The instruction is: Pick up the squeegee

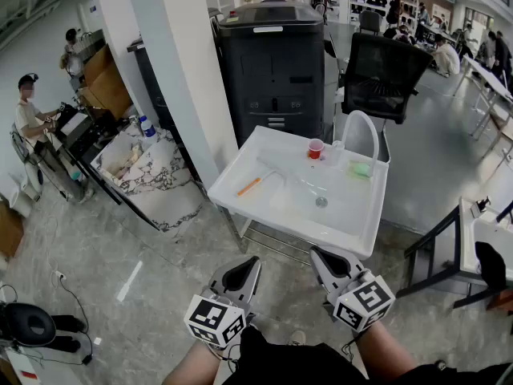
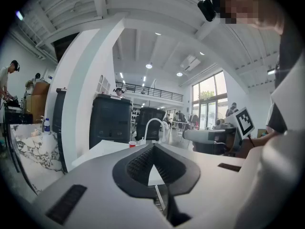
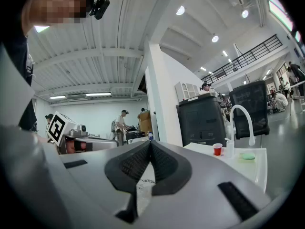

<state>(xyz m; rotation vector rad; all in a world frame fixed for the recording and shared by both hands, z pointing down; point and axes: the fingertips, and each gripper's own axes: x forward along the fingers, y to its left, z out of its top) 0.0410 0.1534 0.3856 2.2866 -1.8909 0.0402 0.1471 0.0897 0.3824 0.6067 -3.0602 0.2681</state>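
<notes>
The squeegee [image 1: 258, 180], with an orange handle and a pale blade, lies on the left part of the white sink table [image 1: 353, 235]. Both grippers hover over the floor in front of the table's near edge, well short of the squeegee. My left gripper [image 1: 252, 261] [image 2: 153, 146] is shut, its jaws meeting at the tips with nothing between them. My right gripper [image 1: 317, 253] [image 3: 150, 142] is likewise shut and empty. The squeegee does not show in either gripper view.
On the sink table stand a red cup [image 1: 315, 148], a curved white faucet [image 1: 362, 128] and a green sponge [image 1: 360, 168]. Behind it are a black cabinet [image 1: 272, 70] and an office chair [image 1: 385, 70]. A white pillar [image 1: 180, 79] and a marble-topped table [image 1: 152, 179] stand left.
</notes>
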